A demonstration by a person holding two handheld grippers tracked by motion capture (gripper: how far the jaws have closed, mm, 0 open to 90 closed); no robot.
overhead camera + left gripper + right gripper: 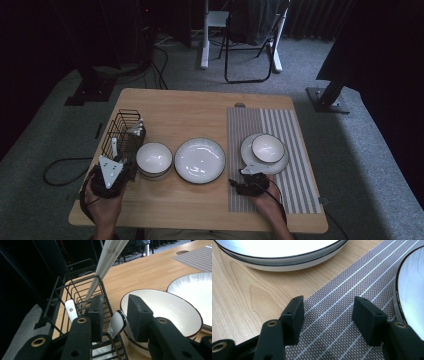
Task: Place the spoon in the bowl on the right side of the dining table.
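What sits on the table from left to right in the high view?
Black wire basket → white bowl → white plate → striped placemat carrying a plate with a bowl on it.

Desk [200,107]: pale wood, matt grain. Placemat [342,322]: woven cloth, striped, rough. Bowl [165,307] and plate [199,160]: glossy white ceramic, dark rims. Basket [75,287]: black wire metal. Spoon [117,323]: glossy white. Left tool [115,315] pads: matt black, grainy.

Dim room, dark bkgd, glare on plate [199,160], sharp close-ups
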